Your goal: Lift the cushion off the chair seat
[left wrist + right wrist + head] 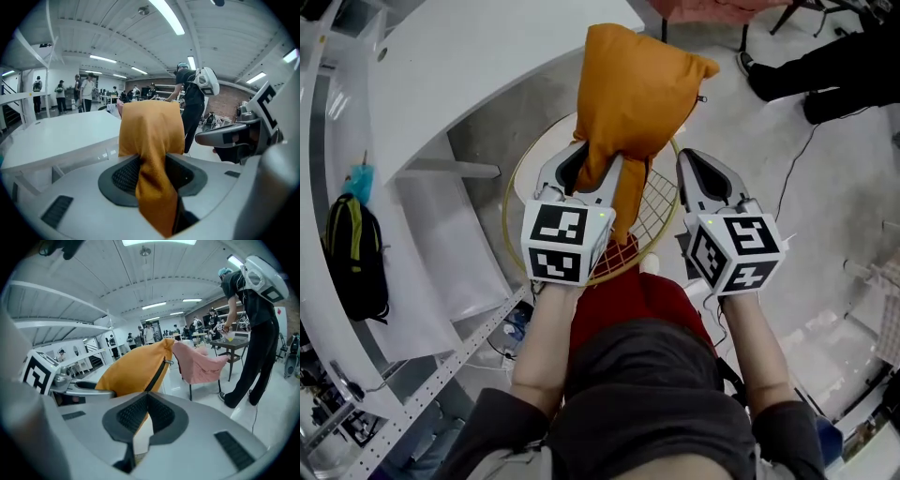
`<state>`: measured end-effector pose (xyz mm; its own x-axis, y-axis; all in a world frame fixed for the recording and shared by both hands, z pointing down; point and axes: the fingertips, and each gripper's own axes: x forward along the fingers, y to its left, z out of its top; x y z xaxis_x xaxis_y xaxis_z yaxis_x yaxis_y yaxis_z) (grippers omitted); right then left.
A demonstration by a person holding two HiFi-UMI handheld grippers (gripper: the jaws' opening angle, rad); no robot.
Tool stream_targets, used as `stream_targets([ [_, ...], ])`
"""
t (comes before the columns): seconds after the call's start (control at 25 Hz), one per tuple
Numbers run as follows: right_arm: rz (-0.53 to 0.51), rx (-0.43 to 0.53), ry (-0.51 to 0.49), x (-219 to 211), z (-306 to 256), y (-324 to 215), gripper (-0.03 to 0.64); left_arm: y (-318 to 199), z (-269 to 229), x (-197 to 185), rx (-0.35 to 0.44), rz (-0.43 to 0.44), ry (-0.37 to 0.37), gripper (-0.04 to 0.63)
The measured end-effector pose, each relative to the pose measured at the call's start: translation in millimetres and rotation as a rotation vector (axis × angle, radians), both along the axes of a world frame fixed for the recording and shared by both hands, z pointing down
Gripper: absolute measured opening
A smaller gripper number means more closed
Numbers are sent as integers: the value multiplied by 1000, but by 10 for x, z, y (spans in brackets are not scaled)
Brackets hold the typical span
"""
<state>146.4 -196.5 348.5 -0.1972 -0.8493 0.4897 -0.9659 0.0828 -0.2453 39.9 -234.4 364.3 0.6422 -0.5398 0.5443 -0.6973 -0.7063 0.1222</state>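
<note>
An orange cushion hangs in the air above the round wire chair seat, clear of it. My left gripper is shut on a bunched fold at the cushion's lower edge. In the left gripper view the fabric runs down between the dark pads and fills the gap of the gripper. My right gripper is just right of the cushion, level with the left one. In the right gripper view its jaws meet at the tips with nothing between them, and the cushion with its dark zip lies beyond, to the left.
A white curved desk wraps round the left side, with a black backpack hanging below it. A person's dark legs and shoes are at the top right. A pink-draped chair and a standing person are further off.
</note>
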Motion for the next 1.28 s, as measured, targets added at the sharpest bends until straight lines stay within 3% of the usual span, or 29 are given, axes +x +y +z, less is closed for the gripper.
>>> stream_targets([
  [1.0,-100,335,-36,-317,-1163,763,18,925,-1317,-323,250,-104,124,181],
  [1.28,-140,399,7,-333,-1348,870,18,1085,-1543,-326,293,-129,154,181],
])
